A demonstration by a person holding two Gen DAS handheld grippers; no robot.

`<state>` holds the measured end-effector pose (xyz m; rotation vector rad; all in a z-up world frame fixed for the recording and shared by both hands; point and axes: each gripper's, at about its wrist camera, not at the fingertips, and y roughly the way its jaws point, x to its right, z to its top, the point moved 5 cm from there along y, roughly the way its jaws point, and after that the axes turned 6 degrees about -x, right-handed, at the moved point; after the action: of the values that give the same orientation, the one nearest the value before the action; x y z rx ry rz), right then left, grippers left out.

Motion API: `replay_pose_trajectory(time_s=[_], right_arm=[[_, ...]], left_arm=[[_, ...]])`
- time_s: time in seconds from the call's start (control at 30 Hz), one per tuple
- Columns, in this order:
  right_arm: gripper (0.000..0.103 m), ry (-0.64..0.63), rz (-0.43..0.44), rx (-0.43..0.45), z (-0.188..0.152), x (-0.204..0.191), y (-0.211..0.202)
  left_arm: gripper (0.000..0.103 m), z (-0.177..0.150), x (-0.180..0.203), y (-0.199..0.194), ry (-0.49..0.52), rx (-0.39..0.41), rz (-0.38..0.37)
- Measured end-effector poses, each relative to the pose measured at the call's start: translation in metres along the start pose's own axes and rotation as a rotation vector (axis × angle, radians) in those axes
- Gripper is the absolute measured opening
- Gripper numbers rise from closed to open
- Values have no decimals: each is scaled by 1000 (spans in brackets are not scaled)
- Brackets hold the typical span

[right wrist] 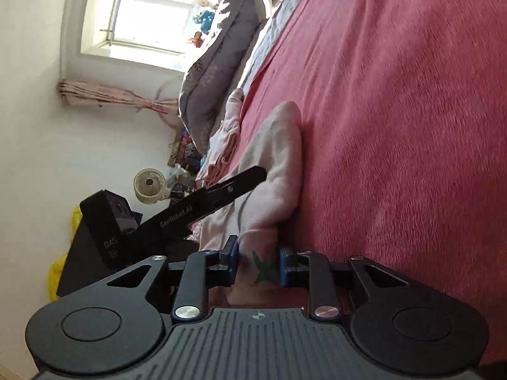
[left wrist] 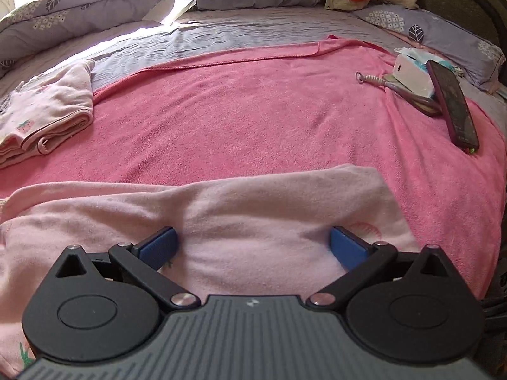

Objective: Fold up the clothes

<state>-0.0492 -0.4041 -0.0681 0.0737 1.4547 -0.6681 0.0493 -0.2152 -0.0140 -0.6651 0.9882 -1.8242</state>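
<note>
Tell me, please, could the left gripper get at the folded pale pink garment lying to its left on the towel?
Probably yes: the left gripper is open, and only bare pink towel separates it from the folded pale pink garment.

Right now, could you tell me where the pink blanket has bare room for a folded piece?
The middle of the blanket is free, between the folded stack at left and the phone at right. The near edge is taken by the pink garment; the far right corner is crowded with the tissue pack.

place: home bedroom — bed [left wrist: 221,31] | quilt [left wrist: 95,9] | pillow [left wrist: 437,31] | window [right wrist: 142,15]
</note>
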Motion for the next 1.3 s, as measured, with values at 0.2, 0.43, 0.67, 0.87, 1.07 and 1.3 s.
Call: replay_pose_trajectory(time_s=[0.2,0.43,0.67,0.87,1.07,1.3], right_arm=[[12,-12,-1,-9,-7,4,-5],[11,-37,-8,-23,-31,13,-27],[11,-82,-5,-38,-35,9,-32],[16,-168,-1,23,-35,4,-64],[41,-457,-156,259,-6,-55,-68],[56,-768,-372,309,-6,-106,34]], left_arm=[[103,0,2,1,0,-4,10],[103,0,4,1,-3,13,26],[103,-22,38,-26,105,83,60],[103,-62,46,-73,125,258,213],[103,-72,-18,-102,102,385,522],[103,-121,-62,-75,-54,257,412]])
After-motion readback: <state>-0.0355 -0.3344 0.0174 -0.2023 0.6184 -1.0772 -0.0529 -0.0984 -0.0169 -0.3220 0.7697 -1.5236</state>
